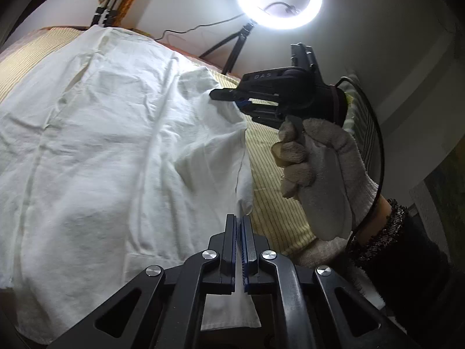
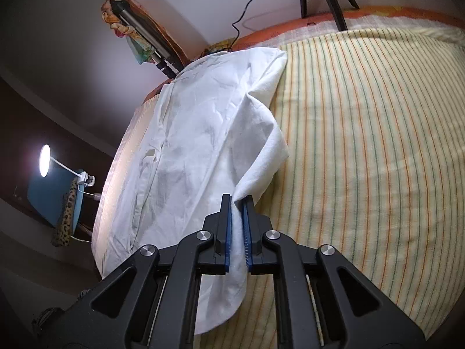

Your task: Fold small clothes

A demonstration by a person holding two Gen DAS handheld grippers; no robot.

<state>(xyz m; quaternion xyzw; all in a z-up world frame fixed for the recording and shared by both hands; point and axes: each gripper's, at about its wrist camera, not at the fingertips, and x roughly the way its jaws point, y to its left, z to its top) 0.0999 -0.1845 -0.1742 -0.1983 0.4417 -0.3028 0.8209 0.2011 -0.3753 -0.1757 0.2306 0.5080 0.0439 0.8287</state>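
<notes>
Two grippers are clamped on one white garment (image 1: 116,145), which lies spread over the striped yellow cover (image 2: 363,145) of the bed. From my left wrist camera, the left gripper (image 1: 240,221) has its blue pads pressed together with a thin fold of the white cloth pinched between them; a corner of fabric hangs below the jaws. From the right wrist camera, the right gripper (image 2: 237,202) is nipping a raised edge of the same garment, its pads closed on the cloth. I see no containers anywhere in either view. The gloved hand (image 1: 316,171) holding the right gripper shows in the left view, its sleeve cut off at the frame edge. The ring light (image 1: 279,0) washes out the wall around it, and I cannot make out the garment's far end beyond the bed's rim.
</notes>
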